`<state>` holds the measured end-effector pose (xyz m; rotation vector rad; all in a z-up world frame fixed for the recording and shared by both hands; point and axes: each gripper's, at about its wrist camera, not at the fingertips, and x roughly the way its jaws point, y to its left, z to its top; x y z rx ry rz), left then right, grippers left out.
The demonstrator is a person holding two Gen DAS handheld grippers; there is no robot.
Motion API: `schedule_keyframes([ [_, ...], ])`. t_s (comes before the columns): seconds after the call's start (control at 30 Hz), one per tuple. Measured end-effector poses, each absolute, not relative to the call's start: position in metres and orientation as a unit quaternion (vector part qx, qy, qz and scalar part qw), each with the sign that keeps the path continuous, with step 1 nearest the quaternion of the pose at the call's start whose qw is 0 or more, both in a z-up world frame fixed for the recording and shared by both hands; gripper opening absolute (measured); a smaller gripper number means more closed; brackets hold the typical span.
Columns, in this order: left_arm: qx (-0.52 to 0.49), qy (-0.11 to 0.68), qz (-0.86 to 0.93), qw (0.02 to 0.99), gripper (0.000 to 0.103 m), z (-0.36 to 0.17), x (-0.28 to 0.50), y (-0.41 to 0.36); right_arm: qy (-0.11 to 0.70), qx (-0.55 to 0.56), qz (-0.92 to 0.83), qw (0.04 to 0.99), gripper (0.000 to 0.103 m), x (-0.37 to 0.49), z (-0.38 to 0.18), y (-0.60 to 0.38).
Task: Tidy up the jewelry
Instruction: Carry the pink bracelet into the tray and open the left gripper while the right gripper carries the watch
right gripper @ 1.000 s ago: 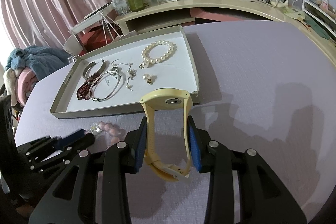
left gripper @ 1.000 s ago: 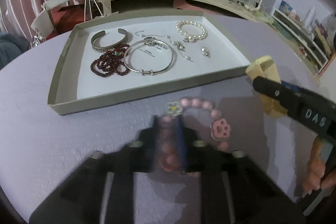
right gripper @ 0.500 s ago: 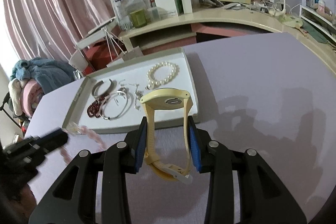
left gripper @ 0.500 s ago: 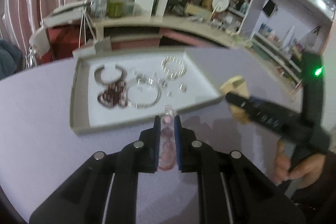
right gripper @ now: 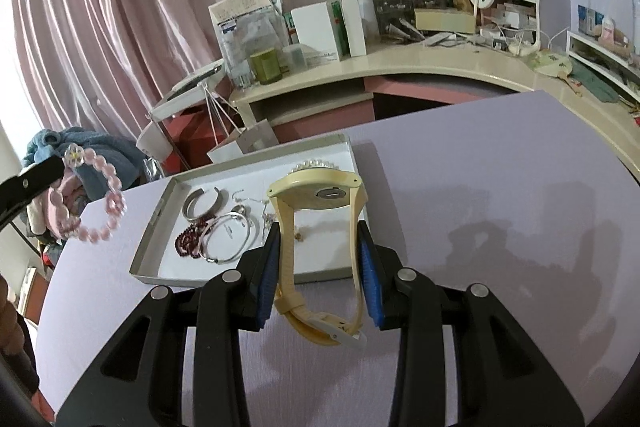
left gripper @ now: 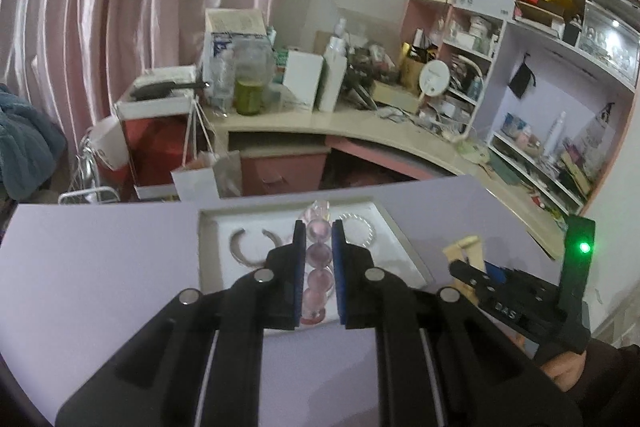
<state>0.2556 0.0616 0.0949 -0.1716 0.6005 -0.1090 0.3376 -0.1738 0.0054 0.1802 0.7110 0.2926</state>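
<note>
My left gripper (left gripper: 318, 227) is shut on a pink bead bracelet (left gripper: 317, 269), held in the air above the lilac table in front of the grey tray (left gripper: 206, 255). From the right wrist view the same bracelet (right gripper: 94, 203) dangles from the left gripper's tip (right gripper: 40, 173) at the far left. My right gripper (right gripper: 318, 227) is shut on a cream-yellow watch (right gripper: 320, 227), its blue pads pressing the strap, just in front of the tray (right gripper: 152, 227). In the tray lie a silver cuff (right gripper: 202, 201), a dark red bead bracelet (right gripper: 190, 241), a silver bangle (right gripper: 228, 237) and a pearl bracelet (right gripper: 316, 163).
The lilac table (right gripper: 500, 227) stretches to the right of the tray. Behind it runs a curved cream desk (right gripper: 400, 71) crowded with boxes, bottles and a round mirror. Pink curtains hang at the left, shelves stand at the right. A hand (left gripper: 560, 371) holds the right gripper.
The left gripper has lifted the pink bead bracelet off the table and risen well above it. The right gripper has risen slightly, still holding the watch.
</note>
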Motion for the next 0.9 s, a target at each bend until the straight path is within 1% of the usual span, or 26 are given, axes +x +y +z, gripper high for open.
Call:
schedule_keyframes([
  [0.2, -0.087, 0.286, -0.041, 0.953, 0.013, 0.103, 0.258, 0.073, 0.341, 0.084, 0.146, 0.925, 0.037, 0.34, 0.01, -0.172],
  [0.9, -0.095, 0.291, -0.035, 0.951, 0.013, 0.099, 0.26, 0.077, 0.343, 0.078, 0.153, 0.923, 0.037, 0.34, 0.009, -0.165],
])
